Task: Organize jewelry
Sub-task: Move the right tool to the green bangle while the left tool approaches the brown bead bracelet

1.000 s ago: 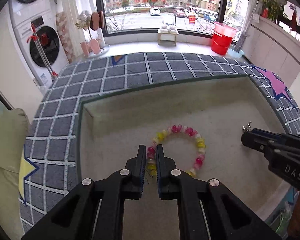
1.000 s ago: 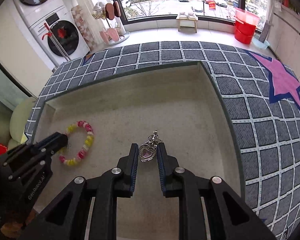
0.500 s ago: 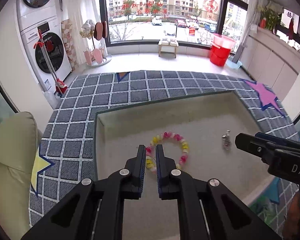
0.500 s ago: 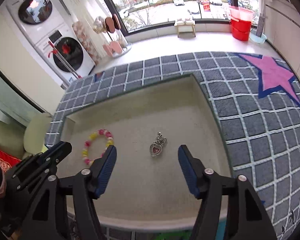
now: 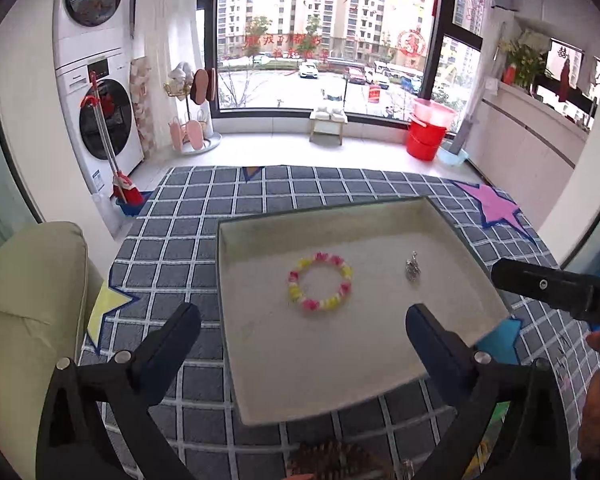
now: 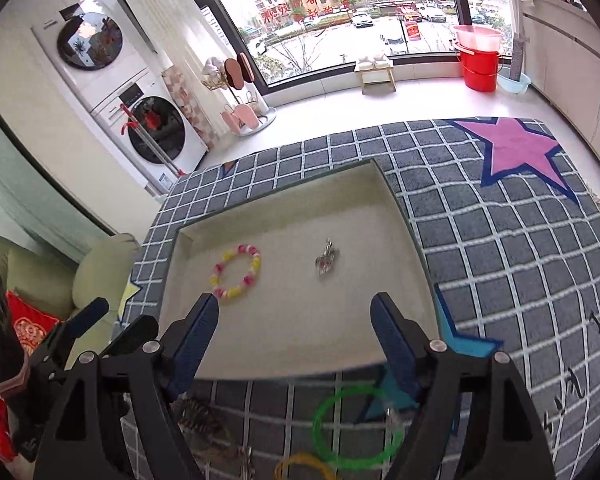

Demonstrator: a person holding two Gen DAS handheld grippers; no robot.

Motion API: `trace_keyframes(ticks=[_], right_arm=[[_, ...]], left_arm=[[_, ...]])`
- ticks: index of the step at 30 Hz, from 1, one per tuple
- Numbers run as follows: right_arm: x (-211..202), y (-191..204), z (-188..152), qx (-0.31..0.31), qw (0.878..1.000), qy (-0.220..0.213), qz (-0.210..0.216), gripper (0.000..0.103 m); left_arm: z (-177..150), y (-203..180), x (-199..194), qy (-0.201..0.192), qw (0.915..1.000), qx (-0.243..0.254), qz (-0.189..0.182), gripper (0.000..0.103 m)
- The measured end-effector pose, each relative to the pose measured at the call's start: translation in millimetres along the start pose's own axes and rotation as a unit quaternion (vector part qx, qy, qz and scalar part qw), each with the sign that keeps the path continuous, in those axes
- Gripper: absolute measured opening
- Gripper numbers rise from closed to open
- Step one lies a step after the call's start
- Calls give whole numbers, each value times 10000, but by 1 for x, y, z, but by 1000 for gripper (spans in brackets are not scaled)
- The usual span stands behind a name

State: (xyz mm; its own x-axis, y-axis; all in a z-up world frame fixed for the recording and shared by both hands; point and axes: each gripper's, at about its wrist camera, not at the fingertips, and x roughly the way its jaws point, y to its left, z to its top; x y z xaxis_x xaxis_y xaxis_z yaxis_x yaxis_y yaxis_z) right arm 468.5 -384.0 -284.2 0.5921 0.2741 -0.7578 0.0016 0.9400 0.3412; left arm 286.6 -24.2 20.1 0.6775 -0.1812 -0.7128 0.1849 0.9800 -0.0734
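A pink and yellow bead bracelet [image 5: 320, 281] lies in the beige tray [image 5: 260, 380] and also shows in the right wrist view [image 6: 235, 274]. A silver heart pendant [image 5: 413, 267] lies to its right; the right wrist view shows it too [image 6: 325, 262]. My left gripper [image 5: 302, 330] is open and empty, raised above the tray's near part. My right gripper [image 6: 295, 330] is open and empty, above the tray's [image 6: 380, 344] near edge. A green ring bracelet [image 6: 356, 424] and a yellow band [image 6: 304, 466] lie on the rug in front of the tray.
The tray sits on a grey checked rug [image 6: 500, 260] with star patches. A brown spiral hair tie [image 6: 198, 416] lies near the tray's front; the left wrist view shows a brown item [image 5: 336, 460] there. A cushion [image 5: 28, 280] lies left. Washing machines [image 5: 100, 120] stand behind.
Both grippers pulled back and up from the tray. The left gripper opened and released the bead bracelet. The right gripper, which dropped the pendant half a second ago, stays open.
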Motion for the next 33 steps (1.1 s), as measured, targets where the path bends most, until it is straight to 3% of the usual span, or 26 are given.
trace_keyframes(ticks=[6,13,24,33], right_arm=[[-23,-2,-24,19,9999,-102,-5,88],[-57,-10,-54,173,9973,-714,26,89],[-44,-29,-93,234,9986,312,-367,89],[-27,-35,-118,195,9952,697,-663,89]], left_arm=[[-24,9,-22,-34,9999,-131,-2,103],[-56,24,-33,294,9988,-286,-260,103],[-101,39,-25,832,9940,-689,-177,103],[-114,40,-11,1217,9885,-872,-194,103]])
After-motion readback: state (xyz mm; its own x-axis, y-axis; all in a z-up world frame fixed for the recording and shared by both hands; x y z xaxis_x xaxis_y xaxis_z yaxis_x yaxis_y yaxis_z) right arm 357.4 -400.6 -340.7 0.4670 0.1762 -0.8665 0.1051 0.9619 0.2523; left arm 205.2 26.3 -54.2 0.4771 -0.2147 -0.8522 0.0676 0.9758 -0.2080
